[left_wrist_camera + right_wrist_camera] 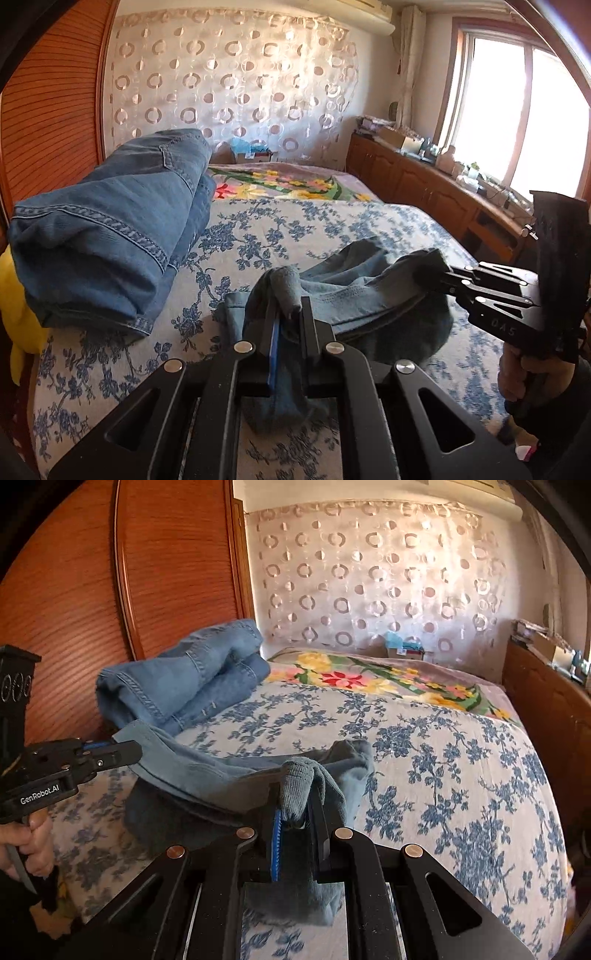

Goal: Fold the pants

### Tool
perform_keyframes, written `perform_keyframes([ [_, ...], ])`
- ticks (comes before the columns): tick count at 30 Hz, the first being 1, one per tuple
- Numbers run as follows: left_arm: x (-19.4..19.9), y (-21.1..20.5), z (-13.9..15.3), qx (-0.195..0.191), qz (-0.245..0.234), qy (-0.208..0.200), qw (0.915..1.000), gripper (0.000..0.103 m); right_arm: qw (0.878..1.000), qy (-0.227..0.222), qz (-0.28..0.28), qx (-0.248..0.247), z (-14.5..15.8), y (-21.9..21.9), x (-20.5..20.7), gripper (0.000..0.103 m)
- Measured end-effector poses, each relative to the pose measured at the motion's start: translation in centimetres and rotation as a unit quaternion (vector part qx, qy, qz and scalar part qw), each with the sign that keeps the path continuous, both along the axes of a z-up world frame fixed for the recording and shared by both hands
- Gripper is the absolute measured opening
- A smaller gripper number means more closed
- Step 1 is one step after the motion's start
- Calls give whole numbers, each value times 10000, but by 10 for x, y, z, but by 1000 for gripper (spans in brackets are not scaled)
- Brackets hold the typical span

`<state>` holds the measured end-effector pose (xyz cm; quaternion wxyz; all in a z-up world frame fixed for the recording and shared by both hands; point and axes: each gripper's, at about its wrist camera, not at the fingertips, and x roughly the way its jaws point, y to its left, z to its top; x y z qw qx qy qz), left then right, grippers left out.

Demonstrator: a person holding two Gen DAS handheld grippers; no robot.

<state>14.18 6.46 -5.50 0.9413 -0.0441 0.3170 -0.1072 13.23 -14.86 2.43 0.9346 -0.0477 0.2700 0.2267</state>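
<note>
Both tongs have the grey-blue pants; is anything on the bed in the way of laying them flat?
Nothing visible blocks it. The floral bedspread ahead of the grey-blue pants lies bare; the folded denim jeans sit off left by the headboard.

Grey-blue pants (354, 291), bedspread (295, 229) – white, blue-flowered

"GenRobot.AI" in white on the left claw (122, 754) body; "0A5" on the right claw (441, 273) body.

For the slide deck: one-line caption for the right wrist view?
Right gripper and left gripper pinch gray-blue pants over floral bed; folded jeans behind.
</note>
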Motion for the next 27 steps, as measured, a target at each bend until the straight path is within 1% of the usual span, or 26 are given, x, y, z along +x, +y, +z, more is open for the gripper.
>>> perform_keyframes([
  [2, 5, -1, -4, 73, 46, 115, 9999, 10, 10000, 54, -28, -44, -3, 2, 6, 11],
  [3, 8, -1, -7, 102, 73, 186, 9997, 10, 9999, 109, -19, -51, -5, 4, 8, 15],
  [5, 9, 1, -11, 66, 85, 258, 9996, 11, 9999, 156, -4, -42, -5, 4, 10, 17],
  [6, 8, 1, -12, 59, 73, 280, 9996, 15, 9999, 159, -22, -39, -4, 2, 9, 22],
  [7, 8, 2, -13, 75, 73, 295, 9995, 20, 9999, 146, -34, -18, -2, 0, 7, 25],
  [8, 6, 1, -14, 130, 87, 320, 9994, 23, 9999, 127, -49, 20, -1, -3, 6, 30],
  [9, 6, 1, -14, 178, 90, 331, 9993, 30, 9999, 109, -79, 73, 2, -7, 4, 38],
  [10, 4, 0, -14, 222, 85, 334, 9992, 38, 9998, 95, -91, 126, 5, -11, 2, 41],
  [11, 2, 0, -14, 242, 57, 322, 9992, 44, 9998, 83, -76, 173, 6, -15, -1, 46],
  [12, -1, 0, -13, 238, 23, 299, 9993, 49, 9998, 72, -62, 200, 7, -19, -4, 47],
  [14, -5, -1, -11, 255, 15, 286, 9993, 53, 9998, 47, -89, 172, 6, -28, -9, 47],
  [16, -10, 0, -10, 293, 25, 269, 9992, 61, 9998, 52, -114, 139, 3, -36, -15, 47],
  [19, -18, 1, -14, 342, 24, 286, 9990, 61, 9996, 237, -87, 89, -5, -44, -19, 47],
  [22, -20, 2, -24, 386, 5, 441, 9983, 61, 9991, 417, -39, -73, -15, -44, -21, 47],
  [27, -16, 6, -38, 376, 47, 665, 9971, 61, 9971, 729, -1, -235, -26, -35, -10, 47],
])
